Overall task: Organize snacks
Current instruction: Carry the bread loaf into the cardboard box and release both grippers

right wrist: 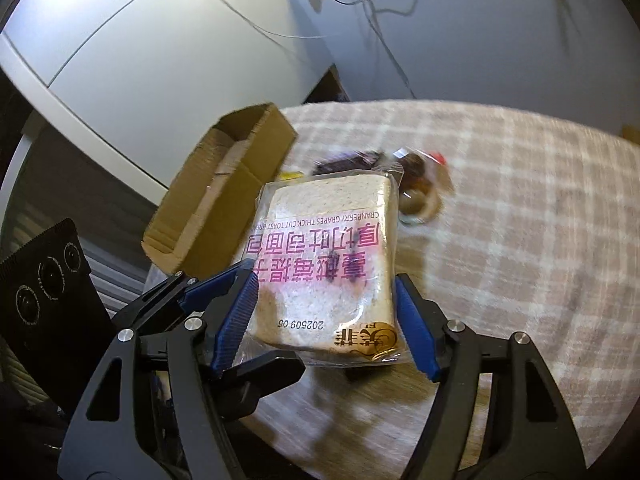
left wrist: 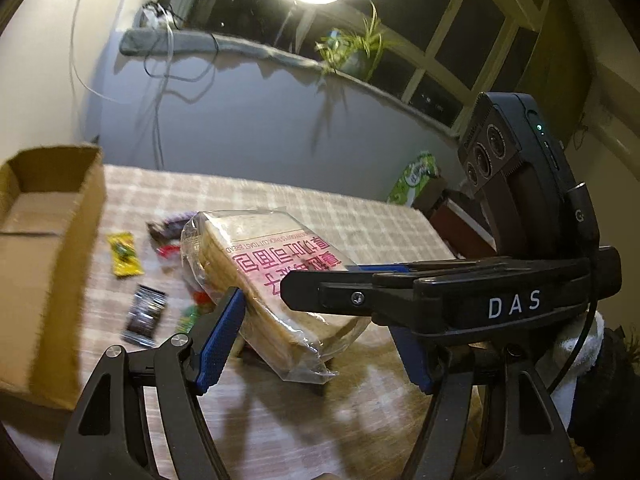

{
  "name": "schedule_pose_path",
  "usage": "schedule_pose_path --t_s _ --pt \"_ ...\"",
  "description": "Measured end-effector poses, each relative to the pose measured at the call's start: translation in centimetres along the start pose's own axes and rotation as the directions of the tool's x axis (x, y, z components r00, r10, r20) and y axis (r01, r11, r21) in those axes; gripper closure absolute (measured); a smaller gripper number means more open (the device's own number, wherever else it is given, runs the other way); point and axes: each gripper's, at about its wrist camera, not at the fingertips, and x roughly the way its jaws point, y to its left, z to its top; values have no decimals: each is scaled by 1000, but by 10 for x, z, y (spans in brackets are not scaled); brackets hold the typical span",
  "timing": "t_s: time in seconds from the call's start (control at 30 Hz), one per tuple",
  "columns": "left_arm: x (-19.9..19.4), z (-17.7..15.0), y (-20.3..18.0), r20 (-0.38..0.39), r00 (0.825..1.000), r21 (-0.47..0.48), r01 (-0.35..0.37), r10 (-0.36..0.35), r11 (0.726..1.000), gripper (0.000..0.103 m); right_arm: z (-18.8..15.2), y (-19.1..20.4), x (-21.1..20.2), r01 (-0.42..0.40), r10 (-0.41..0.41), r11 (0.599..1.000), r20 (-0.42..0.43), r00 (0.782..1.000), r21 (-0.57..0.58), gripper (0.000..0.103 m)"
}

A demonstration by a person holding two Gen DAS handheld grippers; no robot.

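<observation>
So I've got the toast bread bag (right wrist: pixel 324 268) clamped between the blue pads of my right tongs (right wrist: pixel 326 316), gripping it by the sides so the soft slices don't get squashed flat. It's lifted off the checked tablecloth (right wrist: pixel 520 200), sitting mid-frame in the right wrist view. My left tongs (left wrist: pixel 320 344) stand wide, one pad just beside the bag, maybe steadying it. The open cardboard box (right wrist: pixel 224 200), upper left, looks like the destination. Small packets (left wrist: pixel 132 280) wait on the cloth.
</observation>
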Motion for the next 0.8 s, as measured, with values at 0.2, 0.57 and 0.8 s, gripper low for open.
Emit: schedule_pose_path --t_s 0.2,0.57,0.8 --pt "-38 12 28 75 996 -9 -55 55 998 33 20 52 15 -37 37 996 11 999 -76 31" --pt "-97 19 97 152 974 -91 -158 170 983 33 52 141 74 -97 95 973 -23 995 -210 31" --pt "-111 17 141 140 963 -134 -211 229 968 33 59 168 117 -113 98 962 -70 993 -250 31"
